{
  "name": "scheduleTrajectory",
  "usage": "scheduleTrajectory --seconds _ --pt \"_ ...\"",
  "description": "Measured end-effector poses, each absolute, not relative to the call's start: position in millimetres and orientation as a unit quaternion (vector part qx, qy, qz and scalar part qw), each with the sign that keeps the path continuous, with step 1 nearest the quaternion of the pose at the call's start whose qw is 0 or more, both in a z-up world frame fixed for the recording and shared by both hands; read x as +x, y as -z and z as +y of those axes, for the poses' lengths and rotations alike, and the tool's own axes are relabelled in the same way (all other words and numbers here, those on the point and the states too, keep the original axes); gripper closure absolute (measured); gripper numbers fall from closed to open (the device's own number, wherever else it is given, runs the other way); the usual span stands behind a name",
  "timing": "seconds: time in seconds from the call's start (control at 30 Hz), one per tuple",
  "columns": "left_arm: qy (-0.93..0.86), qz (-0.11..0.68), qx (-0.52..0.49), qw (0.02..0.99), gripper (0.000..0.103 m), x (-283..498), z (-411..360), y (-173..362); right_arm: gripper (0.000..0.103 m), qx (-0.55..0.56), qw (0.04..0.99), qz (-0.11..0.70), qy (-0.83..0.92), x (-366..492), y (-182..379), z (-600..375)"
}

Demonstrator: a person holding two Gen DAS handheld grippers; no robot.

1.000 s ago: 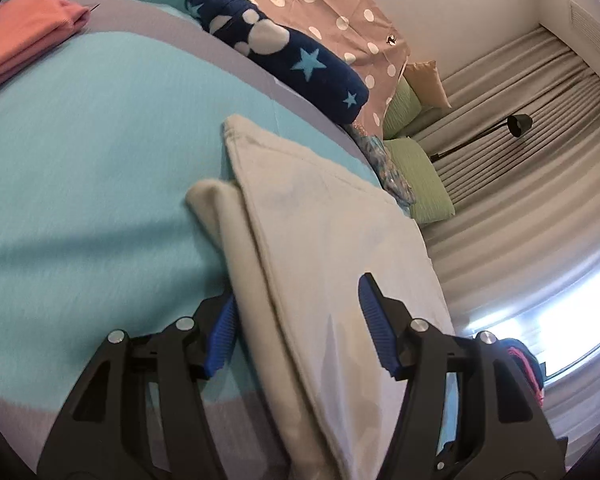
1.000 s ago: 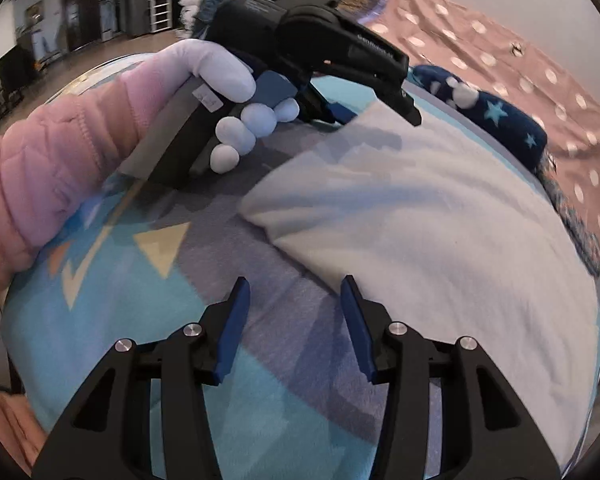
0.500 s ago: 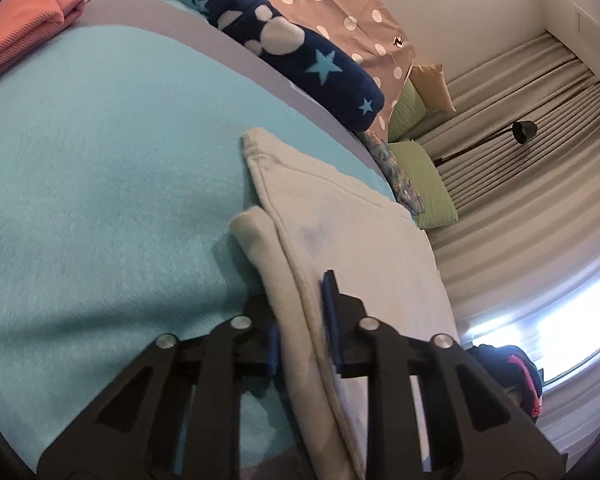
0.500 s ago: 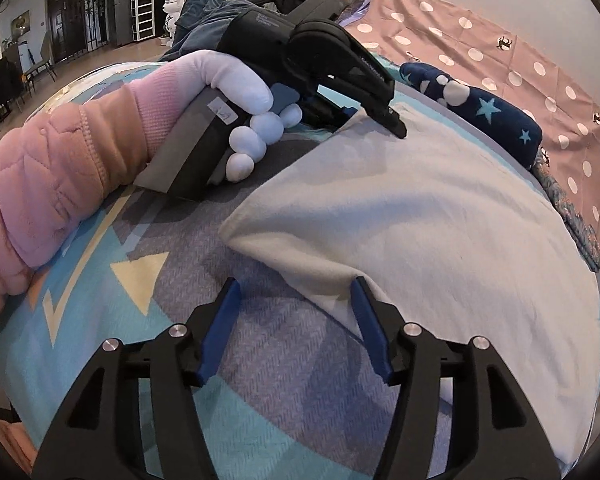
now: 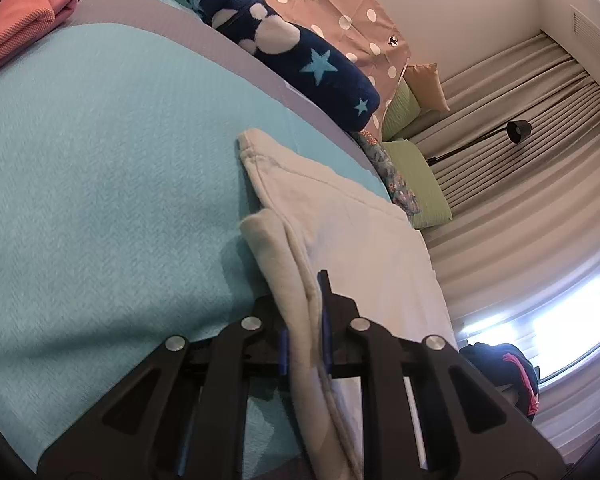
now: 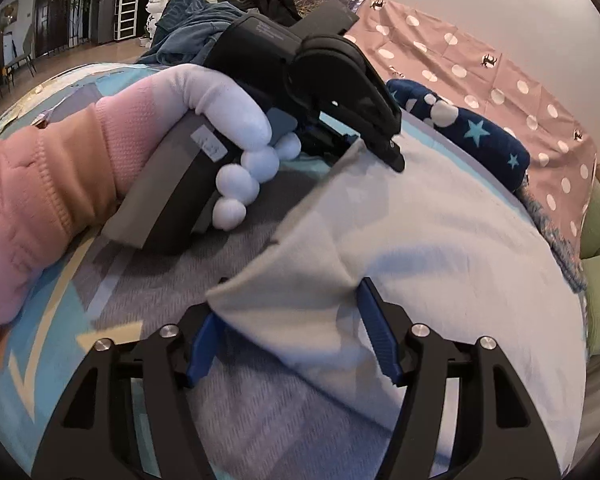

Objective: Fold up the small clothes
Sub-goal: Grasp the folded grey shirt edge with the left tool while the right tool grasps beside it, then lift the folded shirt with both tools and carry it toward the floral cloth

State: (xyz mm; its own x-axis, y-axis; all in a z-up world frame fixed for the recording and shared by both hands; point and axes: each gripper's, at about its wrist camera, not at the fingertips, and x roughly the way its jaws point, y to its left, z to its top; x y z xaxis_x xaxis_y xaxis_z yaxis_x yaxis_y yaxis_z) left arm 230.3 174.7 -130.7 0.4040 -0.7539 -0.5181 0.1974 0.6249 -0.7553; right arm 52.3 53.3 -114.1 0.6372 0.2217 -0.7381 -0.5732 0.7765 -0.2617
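A: Where's the cream garment (image 6: pixel 440 248)?
B: Spread on the bed (image 5: pixel 100 160), on the blue blanket.
A: The left gripper (image 5: pixel 304 344)?
B: Its fingers (image 5: pixel 325 320) are closing, pinching the garment's folded edge.
A: And the right gripper (image 6: pixel 296 340)?
B: Half open and closing, fingers (image 6: pixel 380 336) straddling the near corner, pads not yet pressing it.

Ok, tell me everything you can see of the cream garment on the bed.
The cream garment is soft, fleecy-looking cloth lying mostly flat on the patterned bedspread. The left hand-held gripper pinches one folded edge, jaws closing. A near corner sits between the closing jaws of the right hand-held gripper.
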Motion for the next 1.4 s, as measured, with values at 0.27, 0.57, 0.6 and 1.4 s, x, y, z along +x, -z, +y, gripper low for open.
scheduleTrajectory --seconds 0.27,0.57,0.6,1.4 --pt "0.302 0.449 -0.318 0.778 0.092 230.1 175.5 124.9 0.101 -0.191 0.906 0.311 -0.214 42.6 77.5 24.8" --pt "0.296 0.436 -0.326 0.785 0.094 236.9 156.6 80.7 0.101 -0.008 0.907 0.322 -0.273 61.5 43.1 -44.3" --pt "0.293 0.437 -0.322 0.787 0.094 238.2 151.9 74.1 0.101 0.015 0.905 0.323 -0.277 64.6 40.6 -54.4" --pt "0.306 0.480 -0.196 0.798 0.094 264.4 -100.4 22.7 0.101 0.274 0.889 0.286 -0.229 52.3 49.0 -286.2"
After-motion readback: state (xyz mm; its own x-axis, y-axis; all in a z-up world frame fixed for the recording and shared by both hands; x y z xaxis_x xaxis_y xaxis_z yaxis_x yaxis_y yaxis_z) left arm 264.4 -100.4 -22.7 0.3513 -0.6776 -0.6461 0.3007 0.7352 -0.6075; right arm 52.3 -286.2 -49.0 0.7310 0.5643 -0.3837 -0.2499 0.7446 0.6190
